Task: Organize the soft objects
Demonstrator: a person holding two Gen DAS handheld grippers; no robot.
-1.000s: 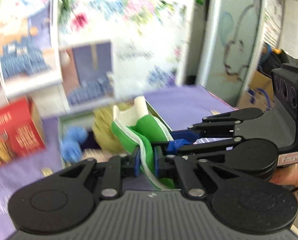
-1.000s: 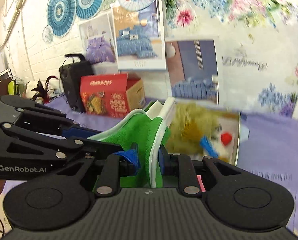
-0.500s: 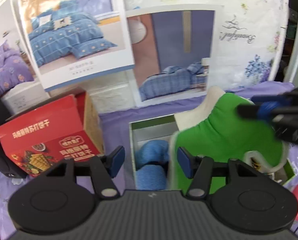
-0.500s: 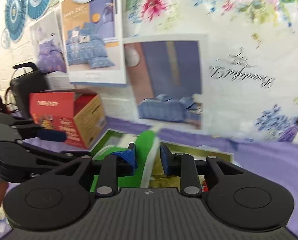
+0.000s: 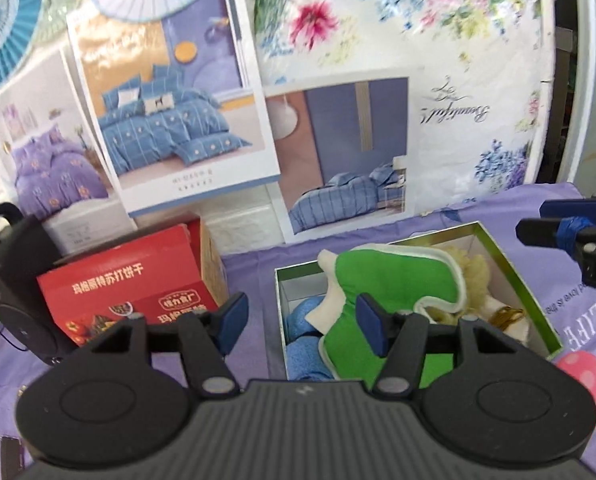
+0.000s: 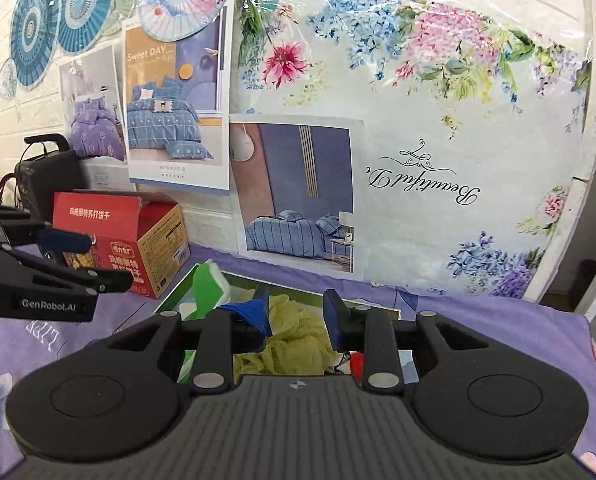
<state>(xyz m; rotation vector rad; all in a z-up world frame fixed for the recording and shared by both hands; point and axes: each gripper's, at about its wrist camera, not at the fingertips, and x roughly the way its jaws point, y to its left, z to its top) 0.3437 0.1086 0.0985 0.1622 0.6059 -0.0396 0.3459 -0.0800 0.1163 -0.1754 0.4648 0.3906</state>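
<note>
**Ana:** Both tongs are empty. The left tongs [image 5: 299, 326] stand well spread with nothing between the blue pads, and they hang above the near edge of the open white cardboard box with the green rim [image 5: 509, 264].

**Ben:** And the right tongs [image 6: 298, 320]?

**Ana:** Only a little apart, and the jaws are opening at this moment. Nothing is pinched between them; the yellow fluffy plush toy [image 6: 294, 344] shows through the gap but lies lower down in the box, and I see no contact.

**Ben:** Where is the cloth?

**Ana:** The green towel with white trim [image 5: 393, 280] lies in the box, draped over the plush toy and leaning on the blue fleecy bundle [image 5: 301, 344] in the left part. One corner stands above the box rim (it looks loosely heaped, not flat).

**Ben:** Which step is that, then?

**Ana:** I judge the towel placed and let go, so this is the pull-away. The next move calls for clearing both tongs from the box, then finding whatever soft thing remains on the purple flowered bedsheet covering the desk [image 6: 497, 320]. I see none in reach. The red cardboard biscuit carton [image 5: 138, 284] just left of the box is no part of it.
</note>
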